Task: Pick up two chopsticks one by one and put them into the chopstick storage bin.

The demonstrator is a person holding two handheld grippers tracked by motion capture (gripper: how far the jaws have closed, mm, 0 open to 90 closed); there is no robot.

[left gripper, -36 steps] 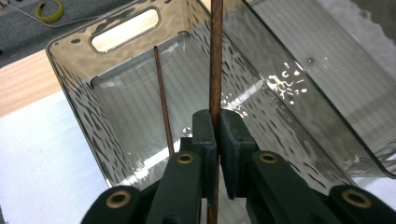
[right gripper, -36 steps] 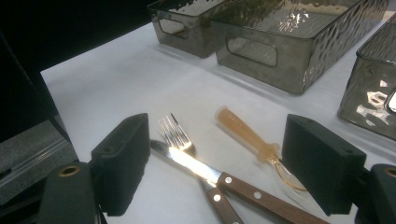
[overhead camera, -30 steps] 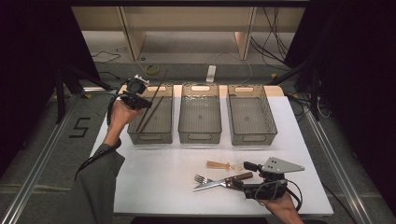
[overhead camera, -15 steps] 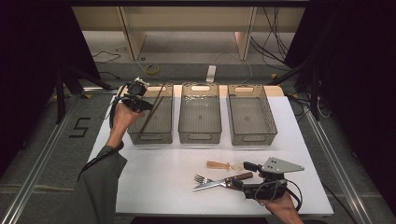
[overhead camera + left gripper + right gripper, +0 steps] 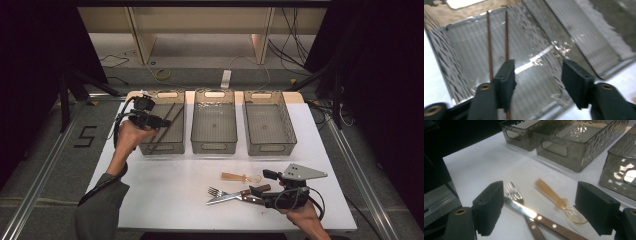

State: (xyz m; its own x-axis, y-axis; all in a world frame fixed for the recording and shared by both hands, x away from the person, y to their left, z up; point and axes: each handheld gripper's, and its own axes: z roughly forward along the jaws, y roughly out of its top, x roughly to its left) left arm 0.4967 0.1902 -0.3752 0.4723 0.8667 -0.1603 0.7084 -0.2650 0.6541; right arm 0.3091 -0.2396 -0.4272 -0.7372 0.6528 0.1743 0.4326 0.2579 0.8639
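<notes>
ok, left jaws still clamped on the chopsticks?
No. In the left gripper view the jaws have just been opening and stand apart, with nothing between them; the chopsticks lie in the bin.

— What did I have over at the far left?

— Two thin dark-brown wooden chopsticks (image 5: 490,47), lying side by side in the smoky clear plastic bin (image 5: 176,145) (leftmost of three). They run lengthwise, slanting from its near end to the far rim.

— And by my other hand?

— A wood-handled fork (image 5: 514,193) and knife (image 5: 529,213), crossed, with a translucent amber plastic spoon (image 5: 556,200) just beside them.
</notes>
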